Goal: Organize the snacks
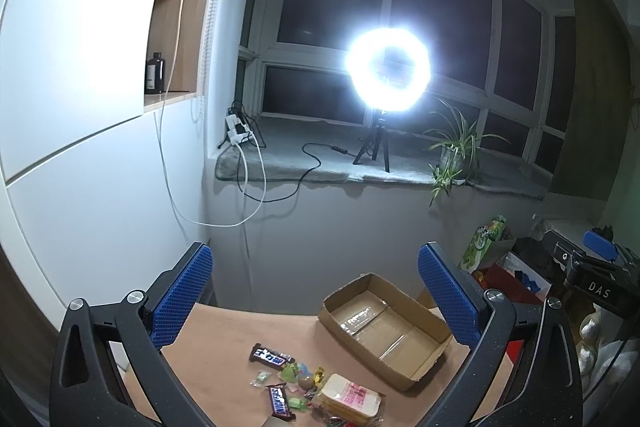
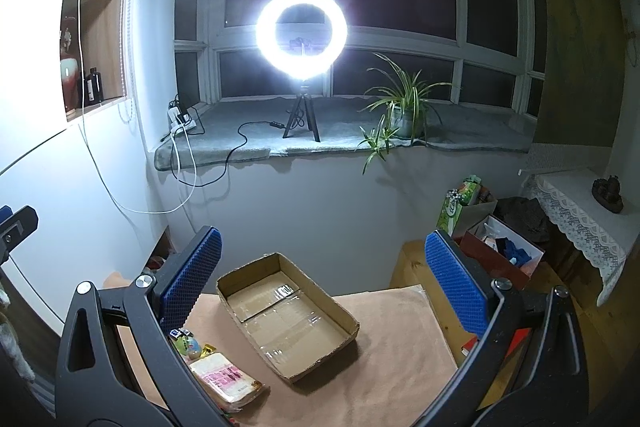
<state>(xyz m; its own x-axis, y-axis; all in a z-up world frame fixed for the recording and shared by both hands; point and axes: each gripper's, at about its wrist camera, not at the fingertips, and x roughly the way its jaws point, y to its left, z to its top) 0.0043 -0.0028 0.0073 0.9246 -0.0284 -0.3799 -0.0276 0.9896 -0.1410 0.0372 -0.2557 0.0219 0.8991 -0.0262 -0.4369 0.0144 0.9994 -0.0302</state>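
Observation:
A pile of snacks lies on the tan table [image 1: 224, 335]: two dark chocolate bars [image 1: 270, 355] [image 1: 280, 402], small wrapped candies [image 1: 296, 373] and a clear pack of wafers with a pink label [image 1: 352, 401] [image 2: 226, 379]. A shallow cardboard box [image 1: 386, 327] [image 2: 286, 315] stands empty, to the right of the pile. My left gripper [image 1: 316, 287] hovers open above the snacks and holds nothing. My right gripper [image 2: 324, 279] is open over the box, also with nothing in it. The right gripper's body [image 1: 592, 279] shows at the right edge of the left wrist view.
A bright ring light on a tripod [image 2: 302, 27] stands on the windowsill beside a potted plant [image 2: 404, 107]. Cables [image 2: 188, 163] hang down the wall. Right of the table sit a green snack bag [image 2: 460, 205] and a red box of items [image 2: 500, 255]. A lace-covered shelf [image 2: 580, 219] is at far right.

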